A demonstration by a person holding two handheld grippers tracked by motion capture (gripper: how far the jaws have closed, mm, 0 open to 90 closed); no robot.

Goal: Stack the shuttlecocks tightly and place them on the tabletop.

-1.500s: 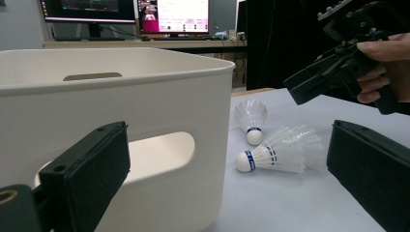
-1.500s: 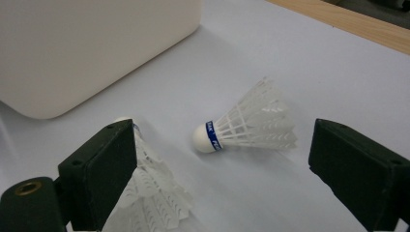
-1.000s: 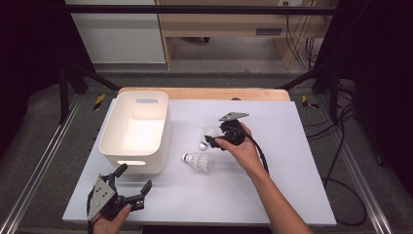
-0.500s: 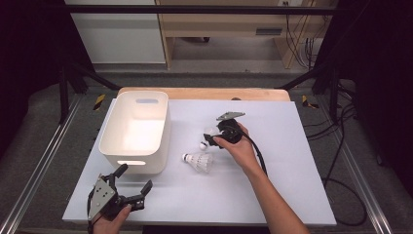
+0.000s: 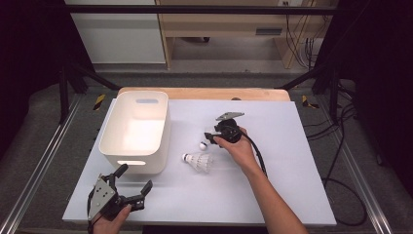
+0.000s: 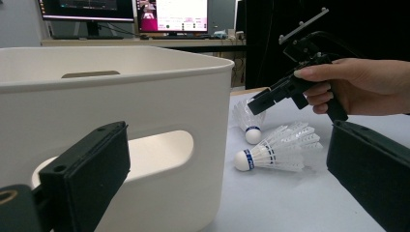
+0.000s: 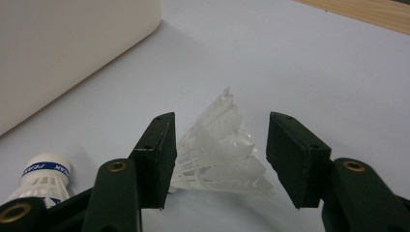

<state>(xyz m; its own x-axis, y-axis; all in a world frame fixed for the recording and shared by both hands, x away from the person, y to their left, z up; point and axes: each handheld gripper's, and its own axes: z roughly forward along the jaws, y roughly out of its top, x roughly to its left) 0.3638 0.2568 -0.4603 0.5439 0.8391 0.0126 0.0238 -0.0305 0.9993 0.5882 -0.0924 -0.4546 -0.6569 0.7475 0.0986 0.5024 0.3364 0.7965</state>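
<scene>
**Skirt between the right jaws, not yet pinched**

The jaws of the right gripper (image 7: 220, 130) stand part-way spread and have just been closing. The feathered skirt of the far shuttlecock (image 7: 217, 150) sits between them. In the right gripper view one pad looks to be touching the feathers, while a gap shows on the other side, so I judge this a grasp in the making and not a hold.

The shuttlecock lies straight ahead of the jaws. In the left gripper view it stands steeply tilted, cork down on the counter (image 5: 292, 185) and skirt rising to the jaw tips. Its long axis therefore runs roughly along the jaws, not across them. The squeeze will fall on the soft feathers, which may flex or slip, so a slow close looks wise.

Just beside it, on the person's side, the near shuttlecock (image 5: 198, 161) lies on its side with its cork pointing towards the white bin (image 5: 109, 136). The two are near each other but look apart. The bin stands to the left of both, near them and open at the top.

The left gripper (image 5: 134, 176) rests at the near left corner of the counter, in front of the bin. Its jaws are spread with nothing between them, and it is well apart from both shuttlecocks. The right hand is much the nearer.
</scene>
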